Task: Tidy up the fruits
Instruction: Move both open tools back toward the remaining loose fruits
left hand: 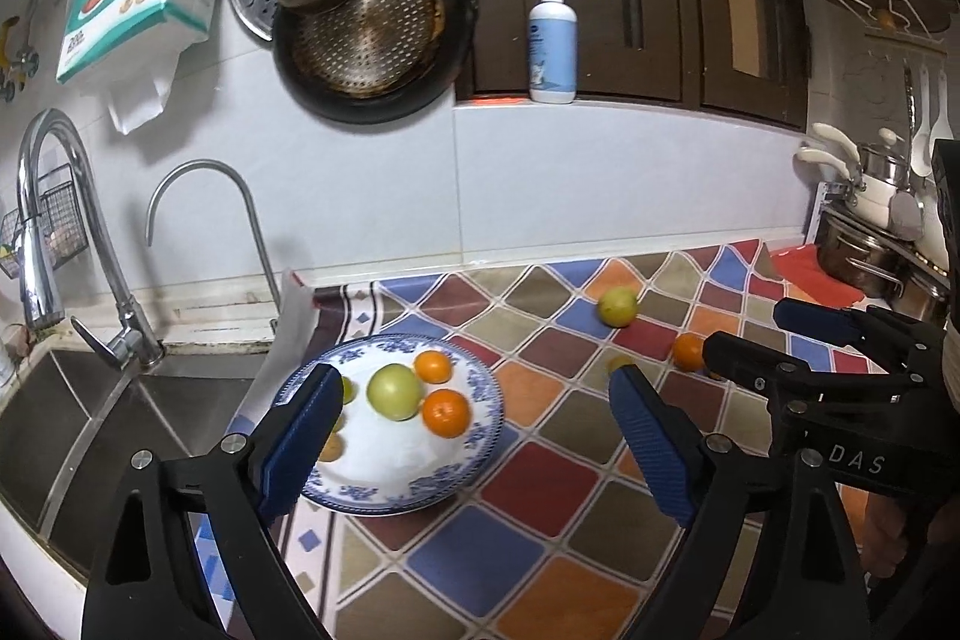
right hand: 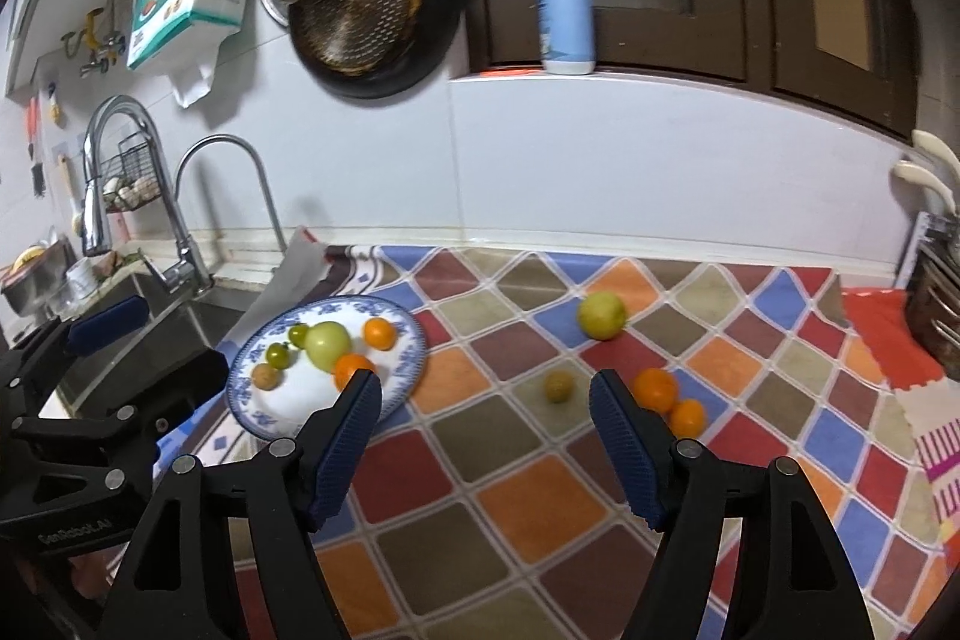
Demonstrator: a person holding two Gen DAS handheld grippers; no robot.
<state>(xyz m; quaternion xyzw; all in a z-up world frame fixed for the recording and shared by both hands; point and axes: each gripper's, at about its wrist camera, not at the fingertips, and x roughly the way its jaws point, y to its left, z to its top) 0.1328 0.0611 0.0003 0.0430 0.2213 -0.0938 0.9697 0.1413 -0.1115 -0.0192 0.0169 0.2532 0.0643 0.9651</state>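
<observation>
While round fruits sit on glossy plate [right hand: 414, 340], both ribbed-pad grippers gape empty, approx.

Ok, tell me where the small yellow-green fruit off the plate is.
In the right wrist view, the small yellow-green fruit lies on the checkered mat, between the plate and the two oranges.

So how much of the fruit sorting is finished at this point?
Roughly half. The blue-patterned plate already holds six fruits, among them a green apple and two oranges. Nothing is in hand: the left claw and right claw both stand open and empty. Still on the checkered mat: a yellow-green apple, a small greenish fruit and two oranges.
</observation>
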